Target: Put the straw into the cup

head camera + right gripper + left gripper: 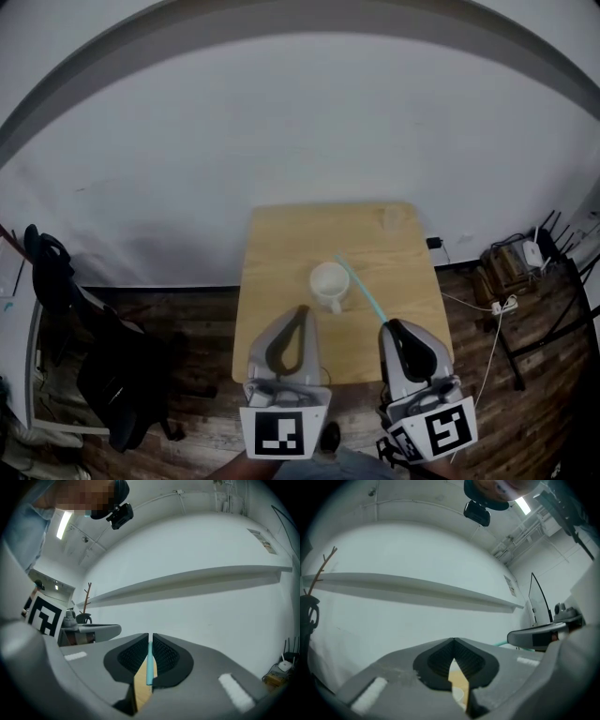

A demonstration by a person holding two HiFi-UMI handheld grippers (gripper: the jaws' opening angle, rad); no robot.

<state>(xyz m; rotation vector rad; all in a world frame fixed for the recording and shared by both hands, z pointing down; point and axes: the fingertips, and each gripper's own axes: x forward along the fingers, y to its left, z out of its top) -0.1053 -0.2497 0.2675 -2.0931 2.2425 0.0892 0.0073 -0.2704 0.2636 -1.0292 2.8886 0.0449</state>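
A white cup (pixel 329 284) with a handle stands near the middle of the small wooden table (pixel 281 253). My right gripper (pixel 390 326) is at the table's front right, shut on the lower end of a light blue straw (pixel 361 291). The straw slants up and left past the cup's right rim, its far tip just beyond the cup. In the right gripper view the straw (pixel 150 665) sits pinched between the two dark pads. My left gripper (pixel 302 310) hovers just in front of the cup, tips together, with nothing in it. Its own view shows the jaws (pixel 453 641) meeting at the tip.
A faint clear glass (pixel 392 217) stands at the table's far right corner. A black chair with dark cloth (pixel 94 356) is to the left, and cables, a power strip (pixel 504 306) and boxes lie on the floor to the right. A white wall rises behind the table.
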